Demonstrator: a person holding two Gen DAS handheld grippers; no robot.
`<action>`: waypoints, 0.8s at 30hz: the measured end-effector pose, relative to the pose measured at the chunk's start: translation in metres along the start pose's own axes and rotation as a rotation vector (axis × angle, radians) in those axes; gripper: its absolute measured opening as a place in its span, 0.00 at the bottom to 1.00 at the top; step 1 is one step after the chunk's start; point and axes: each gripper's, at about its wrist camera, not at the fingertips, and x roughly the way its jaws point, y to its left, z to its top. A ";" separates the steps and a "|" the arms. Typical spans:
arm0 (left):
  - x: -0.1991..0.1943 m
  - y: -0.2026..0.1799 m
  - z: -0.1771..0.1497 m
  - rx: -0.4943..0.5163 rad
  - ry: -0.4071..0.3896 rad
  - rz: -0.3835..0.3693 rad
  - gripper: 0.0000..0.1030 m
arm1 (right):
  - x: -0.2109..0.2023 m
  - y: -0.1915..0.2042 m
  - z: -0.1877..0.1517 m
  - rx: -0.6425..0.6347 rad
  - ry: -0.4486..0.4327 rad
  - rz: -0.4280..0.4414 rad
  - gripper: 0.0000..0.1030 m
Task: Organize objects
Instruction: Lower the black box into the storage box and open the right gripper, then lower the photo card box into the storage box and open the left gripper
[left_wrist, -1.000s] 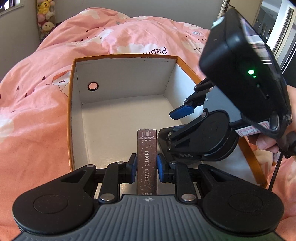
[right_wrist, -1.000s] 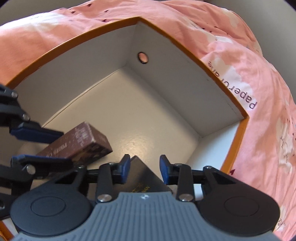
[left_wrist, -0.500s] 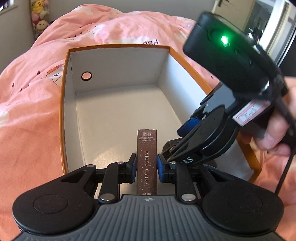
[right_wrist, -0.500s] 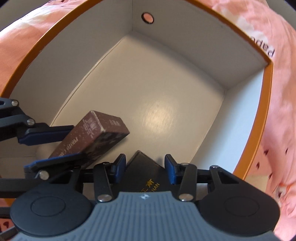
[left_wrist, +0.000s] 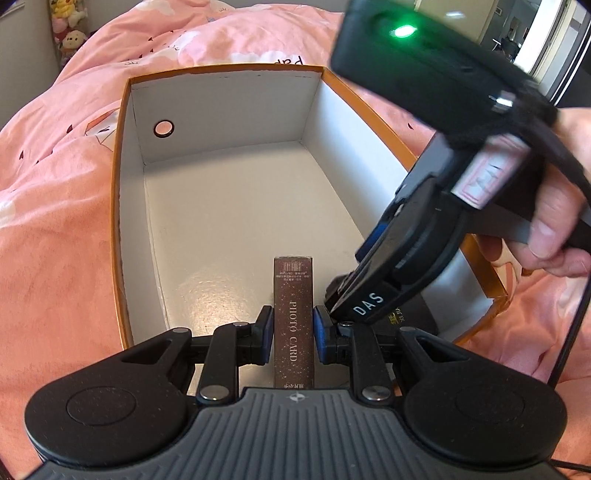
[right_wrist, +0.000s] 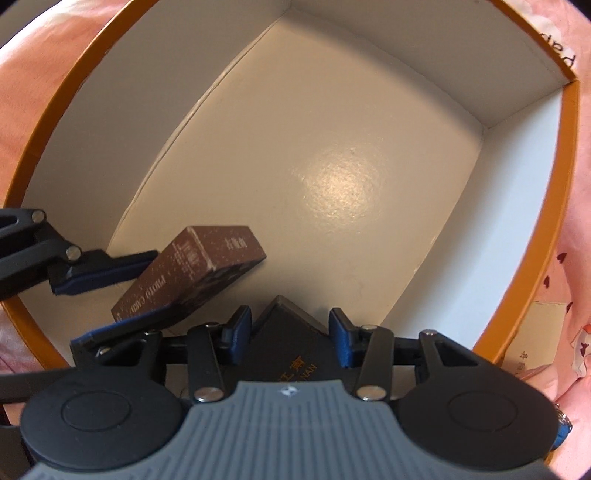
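My left gripper (left_wrist: 293, 328) is shut on a brown box marked PHOTO CARD (left_wrist: 293, 314) and holds it over the near end of an open orange-rimmed white cardboard box (left_wrist: 122, 206). The same brown box (right_wrist: 192, 266) shows in the right wrist view, held between the left gripper's blue pads. My right gripper (right_wrist: 290, 330) straddles a corner of a black box with gold lettering (right_wrist: 291, 354); its pads stand a little apart from the box sides. The black box lies at the near right corner of the white box (right_wrist: 569, 155). It also shows in the left wrist view (left_wrist: 410, 317).
The white box sits on a bed with a pink printed duvet (left_wrist: 55, 221). Its far wall has a round hole (left_wrist: 163, 128). Plush toys (left_wrist: 68, 33) stand at the far left. A pale card (right_wrist: 532, 339) lies on the duvet outside the box's right rim.
Both grippers have moved down and forward into the white box. The right gripper's jaws have widened around the black box. The left gripper keeps its hold on the brown box.
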 end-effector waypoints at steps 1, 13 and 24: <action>0.000 0.000 0.000 -0.006 -0.002 -0.005 0.24 | -0.006 0.003 -0.003 -0.011 -0.030 -0.029 0.51; 0.012 0.008 0.004 -0.122 0.006 -0.057 0.24 | -0.084 -0.002 -0.063 0.146 -0.446 -0.168 0.58; 0.027 0.023 0.008 -0.308 0.076 -0.177 0.25 | -0.083 -0.020 -0.130 0.457 -0.662 -0.214 0.58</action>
